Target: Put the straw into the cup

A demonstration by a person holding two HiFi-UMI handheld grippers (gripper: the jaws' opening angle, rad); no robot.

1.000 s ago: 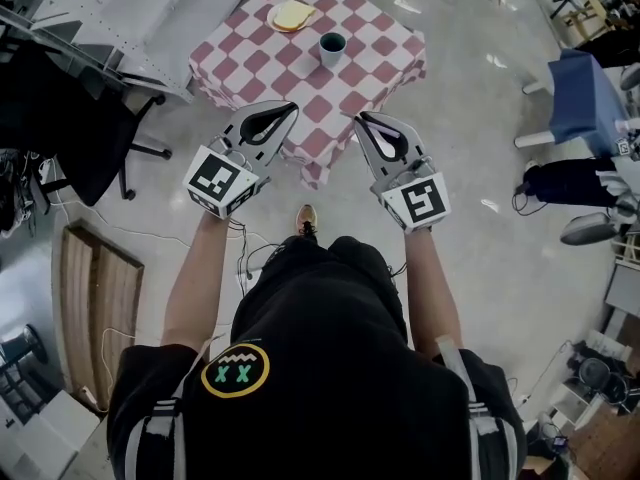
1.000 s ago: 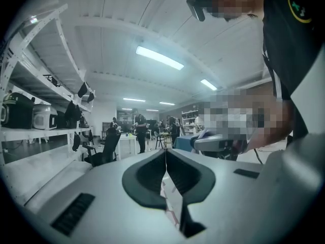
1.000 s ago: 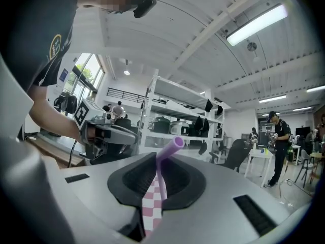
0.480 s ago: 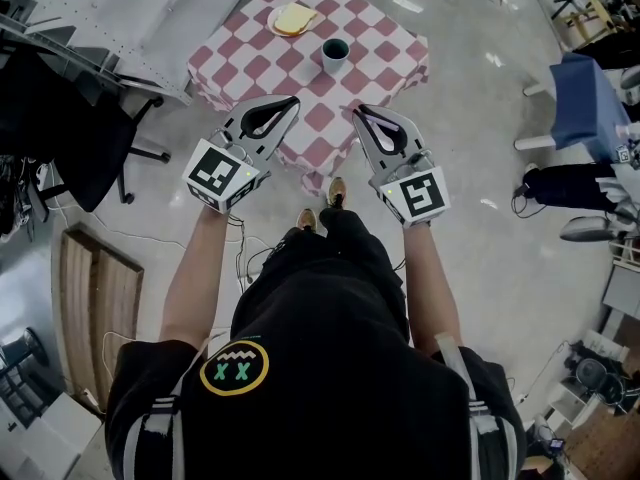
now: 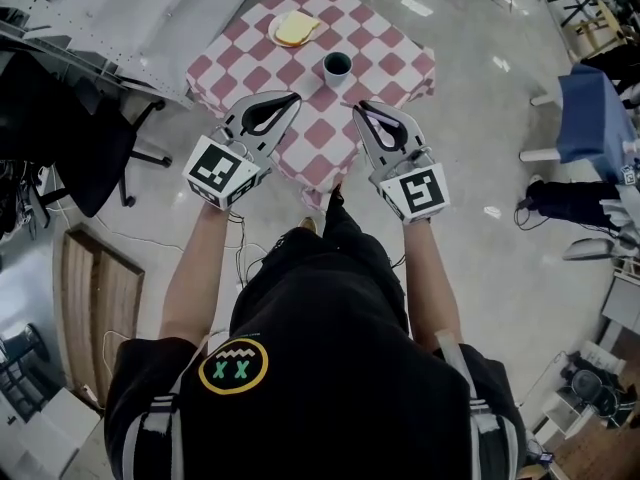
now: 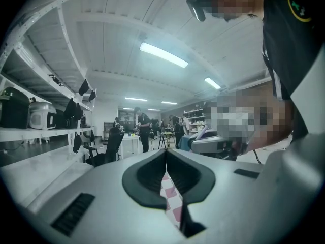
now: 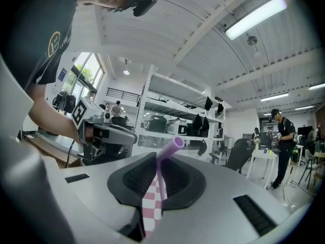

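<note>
Two grippers hang over the near edge of the checked table [image 5: 322, 135]. The left gripper [image 5: 291, 99] has its jaws shut on nothing. The right gripper [image 5: 359, 109] pinches the purple straw [image 7: 170, 148]. The cup [image 5: 337, 66] stands farther back on the table.

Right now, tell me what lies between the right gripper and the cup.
Only bare pink-and-white checkered tablecloth lies between the right gripper, shut on the purple straw, and the dark cup; the head view shows that stretch.
</note>
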